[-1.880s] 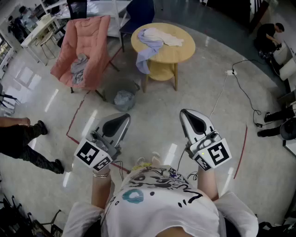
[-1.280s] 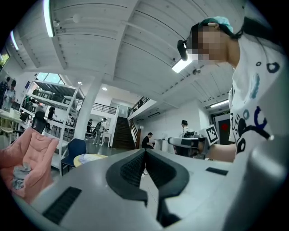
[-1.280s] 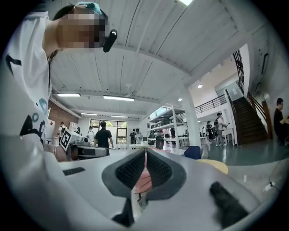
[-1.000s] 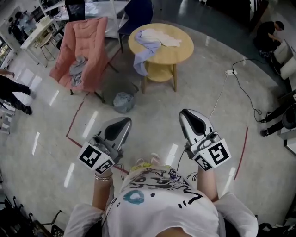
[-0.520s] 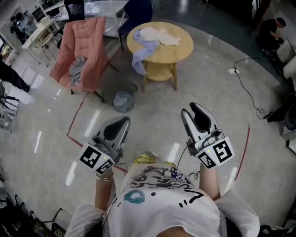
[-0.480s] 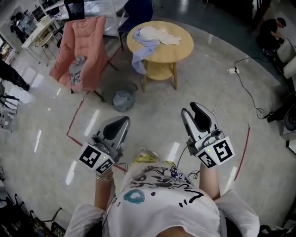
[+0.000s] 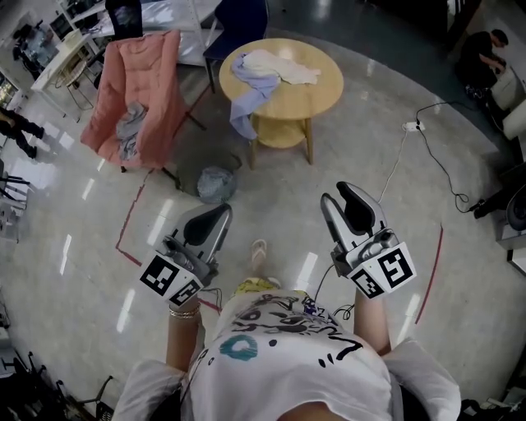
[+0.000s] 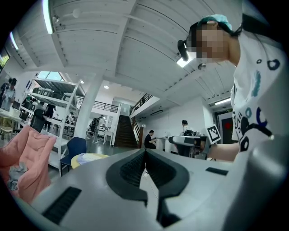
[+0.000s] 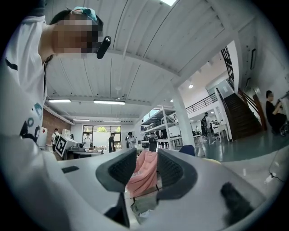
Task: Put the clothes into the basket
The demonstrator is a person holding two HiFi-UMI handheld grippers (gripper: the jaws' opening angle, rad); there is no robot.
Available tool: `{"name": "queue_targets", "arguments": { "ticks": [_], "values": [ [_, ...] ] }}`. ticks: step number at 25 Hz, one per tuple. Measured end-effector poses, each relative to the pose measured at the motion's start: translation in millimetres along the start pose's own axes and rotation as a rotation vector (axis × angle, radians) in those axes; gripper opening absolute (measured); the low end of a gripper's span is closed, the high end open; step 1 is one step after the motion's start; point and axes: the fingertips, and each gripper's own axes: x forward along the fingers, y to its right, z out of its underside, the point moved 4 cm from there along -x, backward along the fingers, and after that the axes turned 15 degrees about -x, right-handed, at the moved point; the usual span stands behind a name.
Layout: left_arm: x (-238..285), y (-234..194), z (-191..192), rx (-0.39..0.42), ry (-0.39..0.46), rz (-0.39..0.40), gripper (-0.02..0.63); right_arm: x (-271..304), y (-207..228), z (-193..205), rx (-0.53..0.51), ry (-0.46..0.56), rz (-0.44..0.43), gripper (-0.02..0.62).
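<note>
In the head view both grippers are held level over the floor, short of the clothes. My left gripper point(image 7: 215, 215) point(image 8: 145, 155) is shut and holds nothing. My right gripper point(image 7: 341, 196) point(image 9: 146, 158) is open; its jaws have just been opening with nothing between them. A lavender garment point(image 7: 246, 82) hangs off the round wooden table point(image 7: 316, 90), and a cream one point(image 7: 286, 66) lies on top. A grey garment point(image 7: 127, 131) lies on the pink chair point(image 7: 156, 74) point(image 9: 143, 173). A grey basket point(image 7: 215, 182) stands on the floor between chair and table.
A power strip with a black cable point(image 7: 408, 127) lies right of the table. Red tape lines point(image 7: 136, 214) mark the floor. A blue chair point(image 7: 238, 20) stands behind the table. A person sits at the far right point(image 7: 485, 57); another walks at the far left point(image 7: 20, 127).
The right gripper's jaws went from shut to open. Both grippers moved forward toward the table and chair. My foot now shows between the grippers. The person at the left walked away.
</note>
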Motion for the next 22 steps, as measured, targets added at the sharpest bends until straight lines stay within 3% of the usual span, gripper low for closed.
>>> {"name": "queue_targets", "arguments": {
  "ticks": [10,22],
  "values": [
    [55,-66,-38,0.009,-0.01,0.057,0.015,77,36,-1,-0.017,0.005,-0.013,0.128],
    [105,-142,-72,0.02,-0.018,0.123,0.015,151,71,5,-0.037,0.001,0.038,0.128]
  ]
}}
